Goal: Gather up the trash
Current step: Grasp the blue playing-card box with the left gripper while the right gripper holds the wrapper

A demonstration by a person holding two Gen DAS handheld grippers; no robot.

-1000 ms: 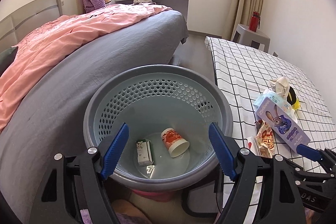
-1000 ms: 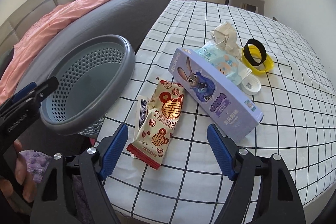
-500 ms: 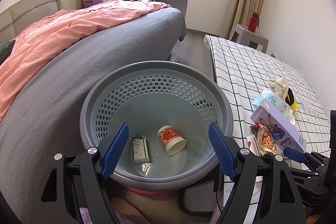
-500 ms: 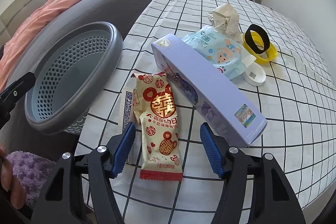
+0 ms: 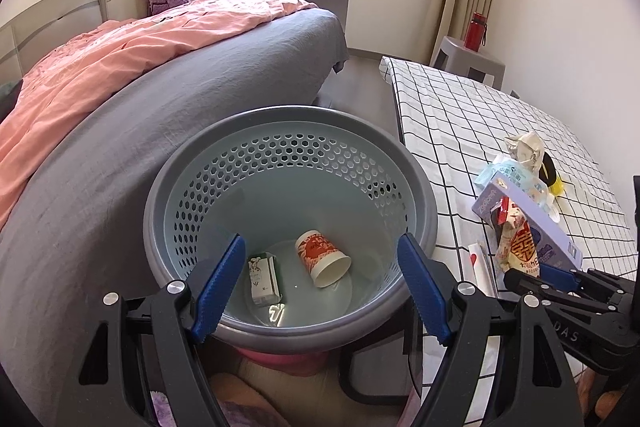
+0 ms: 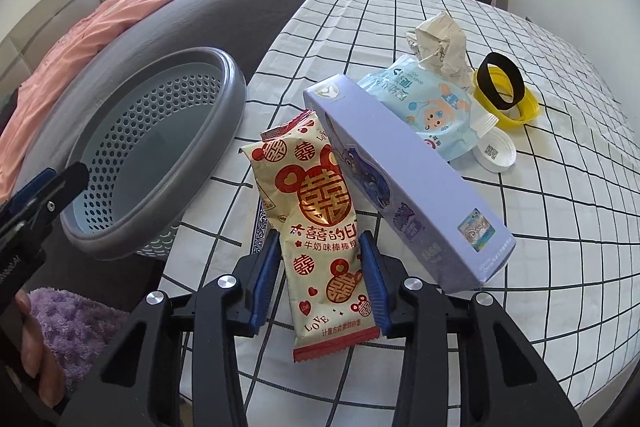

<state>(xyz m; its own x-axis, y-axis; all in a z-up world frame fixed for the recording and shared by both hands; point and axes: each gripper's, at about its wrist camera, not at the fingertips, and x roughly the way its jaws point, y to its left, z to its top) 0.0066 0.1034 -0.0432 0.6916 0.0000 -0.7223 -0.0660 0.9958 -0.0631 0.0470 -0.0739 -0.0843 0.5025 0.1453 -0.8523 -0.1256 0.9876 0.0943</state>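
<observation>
My right gripper point(image 6: 322, 275) is shut on a cream and red snack wrapper point(image 6: 316, 211) and holds its lower end, tilted up off the checked table point(image 6: 560, 227). The wrapper also shows in the left wrist view point(image 5: 516, 243). My left gripper point(image 5: 320, 279) is open and empty over the near rim of the grey perforated basket point(image 5: 288, 131). The basket holds a paper cup point(image 5: 324, 259) and a small white carton point(image 5: 264, 279). In the right wrist view the basket point(image 6: 160, 155) stands left of the table.
On the table lie a purple box point(image 6: 404, 179), a light blue wipes pack point(image 6: 436, 107), crumpled paper point(image 6: 440, 43), a yellow and black ring point(image 6: 504, 91), a white lid point(image 6: 496, 155) and a flat blue-patterned packet point(image 6: 260, 227). A bed point(image 5: 120, 87) with a pink cover lies left.
My right gripper moved forward and closed on the snack wrapper, lifting its end off the table. The purple box tipped onto its edge. My left gripper stayed open over the basket.
</observation>
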